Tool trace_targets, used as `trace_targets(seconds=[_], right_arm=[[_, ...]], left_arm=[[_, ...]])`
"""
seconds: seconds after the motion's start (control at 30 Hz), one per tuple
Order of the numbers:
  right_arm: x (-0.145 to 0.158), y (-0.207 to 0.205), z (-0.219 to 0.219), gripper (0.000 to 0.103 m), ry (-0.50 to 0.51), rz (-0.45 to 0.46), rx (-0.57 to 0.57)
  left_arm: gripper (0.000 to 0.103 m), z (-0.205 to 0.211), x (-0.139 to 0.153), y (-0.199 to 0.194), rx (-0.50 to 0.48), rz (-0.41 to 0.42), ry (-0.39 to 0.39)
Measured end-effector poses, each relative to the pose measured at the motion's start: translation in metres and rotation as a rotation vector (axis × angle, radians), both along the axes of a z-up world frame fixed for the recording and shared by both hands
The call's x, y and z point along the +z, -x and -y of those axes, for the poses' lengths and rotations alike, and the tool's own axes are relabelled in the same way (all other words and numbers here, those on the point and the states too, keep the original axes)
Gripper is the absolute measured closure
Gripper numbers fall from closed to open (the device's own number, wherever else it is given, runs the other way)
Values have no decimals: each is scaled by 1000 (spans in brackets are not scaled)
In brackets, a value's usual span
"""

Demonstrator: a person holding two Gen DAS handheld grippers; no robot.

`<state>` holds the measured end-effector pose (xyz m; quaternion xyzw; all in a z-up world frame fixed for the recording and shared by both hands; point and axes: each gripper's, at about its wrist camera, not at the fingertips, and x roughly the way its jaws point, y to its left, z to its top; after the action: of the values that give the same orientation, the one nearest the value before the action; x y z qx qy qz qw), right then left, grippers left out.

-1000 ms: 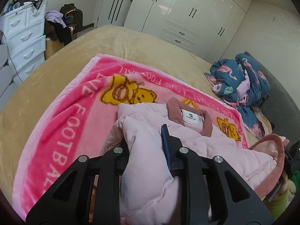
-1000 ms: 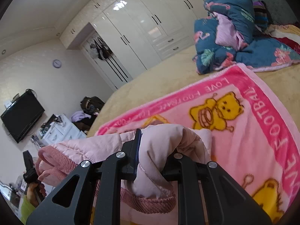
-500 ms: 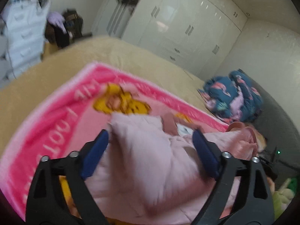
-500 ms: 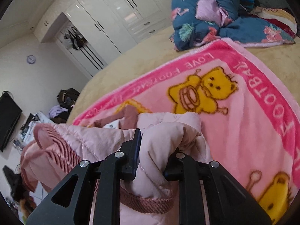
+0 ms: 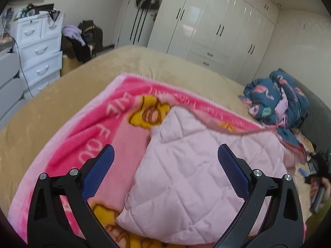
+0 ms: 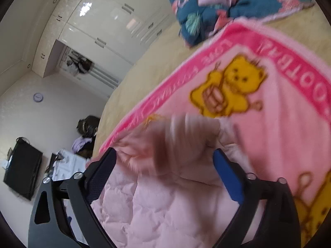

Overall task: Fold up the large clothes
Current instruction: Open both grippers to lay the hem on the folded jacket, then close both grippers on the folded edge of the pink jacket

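Left wrist view: our left claw (image 5: 165, 163) has just been opening and stands wide, its blue pads clear of the pink quilted jacket (image 5: 192, 177) lying folded on the pink blanket (image 5: 86, 128) over the bed (image 5: 62, 95). Our right claw (image 6: 165, 165) has just been opening too, jacket fabric (image 6: 165, 196) loose between its jaws.

A pink bear-print blanket (image 5: 107, 128) lies on the tan bedspread (image 5: 51, 103). At two o'clock from it sits a bundled flamingo-print quilt (image 5: 277, 101); white wardrobes (image 5: 217, 26) stand at twelve, a white drawer chest (image 5: 39, 47) at ten. A black television (image 6: 22, 173) hangs below a round wall clock (image 6: 38, 97).
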<state>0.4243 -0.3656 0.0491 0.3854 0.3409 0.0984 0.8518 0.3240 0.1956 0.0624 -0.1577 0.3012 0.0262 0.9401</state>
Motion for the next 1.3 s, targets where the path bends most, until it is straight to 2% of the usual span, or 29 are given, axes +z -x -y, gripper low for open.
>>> trace_targets(seconds=[0.1,0.17,0.23,0.3,0.4,0.47,0.6,0.67,0.7,0.73,0.77,0.8,0.83,0.87,0.93,0.97,1.03,1.1,1.23,1.3], right_arm=[[13,20,9,4,26,53,1],[18,37,11,4,118,85,-9],[17,50,8,4,244,99,-6],[8,61,-5,4,423,98,23],[-11,62,-22,4,580,82,92],[-23,57,-29,4,598,71,141],[-46,34,-35,4,535,4,182],[-56,24,-38,6,522,-28,186],[-58,24,-42,11,528,-26,188],[-59,24,-46,27,547,-26,185],[-59,27,-51,50,586,-22,177],[-58,29,-56,61,607,-12,178],[-56,32,-58,76,610,1,178],[-50,36,-60,84,616,29,169],[-37,41,-60,88,618,71,138],[-26,43,-57,89,606,100,110],[-5,41,-52,89,580,150,53],[4,31,-49,89,562,162,26],[-10,-1,-48,89,546,91,-11],[-28,-11,-49,89,553,41,-19]], left_arm=[[9,-3,-9,-2,-11,-17,-7],[9,-3,-14,-5,-25,-37,-23],[9,-3,-22,-9,-45,-70,-50],[9,-3,-32,-11,-53,-100,-69],[9,-4,-48,-15,-65,-140,-58],[9,-3,-56,-17,-93,-147,-33],[9,0,-75,-20,-189,-167,84],[9,5,-81,-20,-193,-174,67],[9,9,-84,-19,-189,-168,39],[9,13,-85,-18,-193,-153,16],[11,17,-84,-17,-201,-138,-4],[34,22,-84,-17,-206,-135,-29],[59,29,-82,-17,-200,-138,-87],[62,33,-80,-17,-197,-133,-125],[87,40,-68,-16,-187,-97,-182],[91,40,-62,-17,-168,-85,-191],[92,35,-45,-19,-137,-45,-175],[92,33,-28,-23,-122,-15,-149],[91,40,-29,-35,-98,-12,-190],[91,35,-44,-42,-85,-40,-158]])
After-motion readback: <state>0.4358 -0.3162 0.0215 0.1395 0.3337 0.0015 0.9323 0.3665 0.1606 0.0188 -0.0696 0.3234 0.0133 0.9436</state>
